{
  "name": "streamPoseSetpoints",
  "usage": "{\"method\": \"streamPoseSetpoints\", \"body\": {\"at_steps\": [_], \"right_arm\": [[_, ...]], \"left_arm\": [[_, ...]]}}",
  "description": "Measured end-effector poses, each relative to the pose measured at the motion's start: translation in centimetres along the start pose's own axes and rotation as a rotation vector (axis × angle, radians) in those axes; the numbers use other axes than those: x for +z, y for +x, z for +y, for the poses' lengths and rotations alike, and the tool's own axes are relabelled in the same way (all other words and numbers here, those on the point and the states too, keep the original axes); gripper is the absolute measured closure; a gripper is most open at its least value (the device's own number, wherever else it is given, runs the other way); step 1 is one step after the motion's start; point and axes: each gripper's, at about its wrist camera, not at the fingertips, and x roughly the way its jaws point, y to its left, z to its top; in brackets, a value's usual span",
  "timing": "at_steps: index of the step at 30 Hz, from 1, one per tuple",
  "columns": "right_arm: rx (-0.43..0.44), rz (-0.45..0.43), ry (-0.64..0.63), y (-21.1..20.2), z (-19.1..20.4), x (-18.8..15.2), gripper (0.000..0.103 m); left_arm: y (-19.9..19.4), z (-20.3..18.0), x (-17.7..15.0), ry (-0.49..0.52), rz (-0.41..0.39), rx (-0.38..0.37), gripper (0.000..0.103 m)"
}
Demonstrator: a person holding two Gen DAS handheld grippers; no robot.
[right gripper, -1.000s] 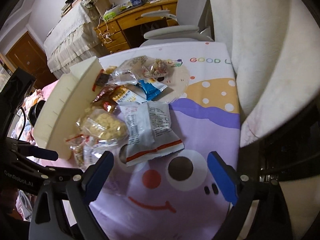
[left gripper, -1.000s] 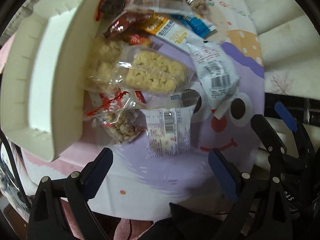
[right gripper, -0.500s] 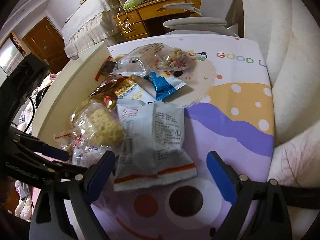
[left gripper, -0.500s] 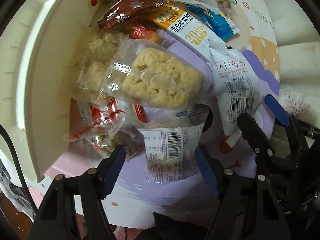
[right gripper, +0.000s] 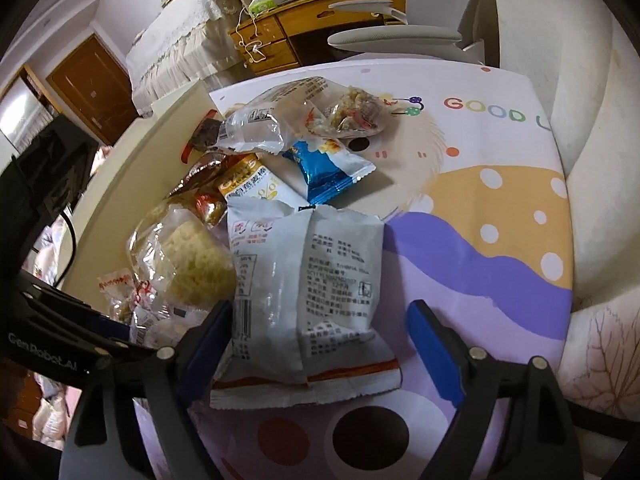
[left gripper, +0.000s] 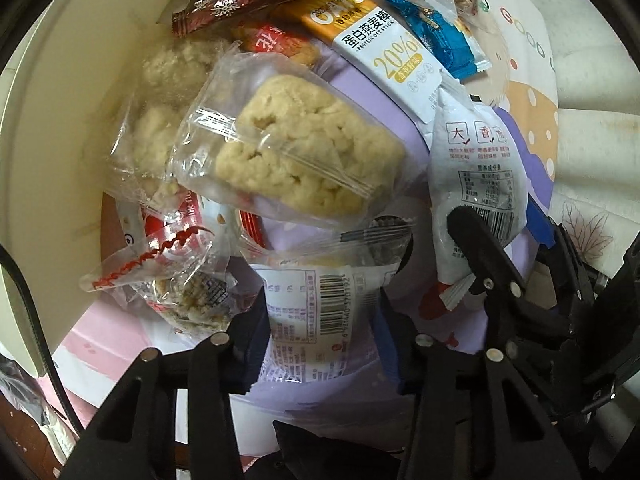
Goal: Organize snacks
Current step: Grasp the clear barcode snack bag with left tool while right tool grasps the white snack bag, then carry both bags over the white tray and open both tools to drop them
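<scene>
Crinkly white barcode packet [left gripper: 316,312] lies nearest in the heap on the counter [right gripper: 480,248], left gripper [left gripper: 320,330] pinching it, right gripper [right gripper: 316,344] spread around the grey-white pouch [right gripper: 304,292]; slick film may slip, dragging neighbouring snacks along.

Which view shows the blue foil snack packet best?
Right wrist. There the blue foil packet lies in the open on the table mat, with its whole face and crimped end visible. In the left wrist view it sits near the top rim, stretched by the fisheye and partly under the clear packets above it.
</scene>
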Motion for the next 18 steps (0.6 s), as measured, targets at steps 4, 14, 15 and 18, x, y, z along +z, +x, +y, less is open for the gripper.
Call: {"method": "streamPoseSetpoints", "body": {"at_steps": [4,14,15,18], "right_arm": [[-0.013,0.016,-0.029,0.3,0.8,0.1,0.035],[-0.061,0.098,0.005,-0.2,1.2,-0.3,0.044],[-0.068,0.106,0.009,-0.3,1.2,-0.4,0.044],[-0.093,0.133,0.033,-0.9,1.4,-1.0,0.044]], "left_arm": [[0.0,-0.2,0.4,-0.015,0.006,-0.012,0.06],[-0.3,-0.6,-1.1,-0.001,-0.002,0.012,0.062],[-0.5,-0.6,-1.3,0.003,-0.007,0.014,0.063],[-1.1,-0.7,-2.1,0.005,-0.026,0.014,0.063]]}}
